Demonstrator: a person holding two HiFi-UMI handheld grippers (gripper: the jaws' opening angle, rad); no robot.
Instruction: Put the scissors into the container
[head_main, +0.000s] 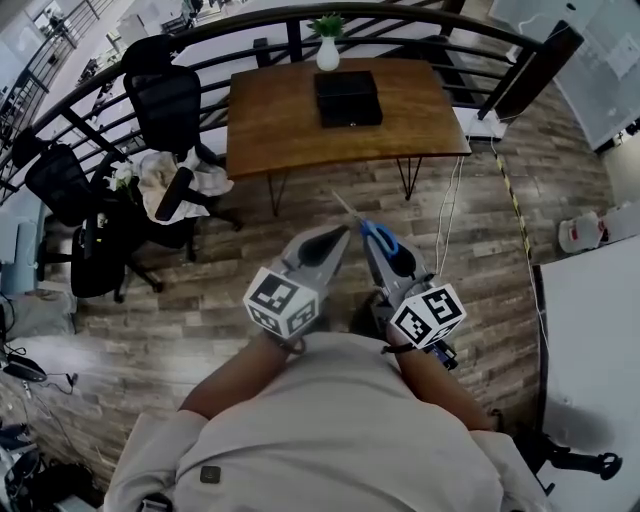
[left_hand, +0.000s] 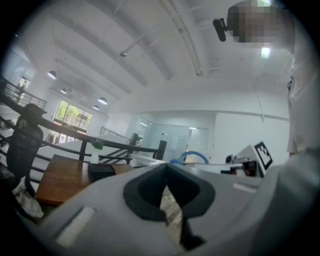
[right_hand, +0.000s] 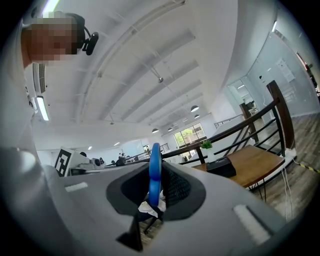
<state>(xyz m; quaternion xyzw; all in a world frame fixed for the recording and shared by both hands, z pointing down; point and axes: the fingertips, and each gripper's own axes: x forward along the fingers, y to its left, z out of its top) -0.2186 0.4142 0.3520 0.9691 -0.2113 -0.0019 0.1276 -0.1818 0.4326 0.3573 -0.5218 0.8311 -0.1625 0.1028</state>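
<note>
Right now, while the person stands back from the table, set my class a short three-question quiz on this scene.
1. True or false: the scissors already lie in the black container.
2. Multiple choice: whose jaws are shut on the scissors? A. the left gripper. B. the right gripper. C. neither.
3. Fill in: the white vase with the plant stands on the wooden ____.

Key: 1. False, they are held up in front of the person, well short of the container. 2. B. 3. table.
</note>
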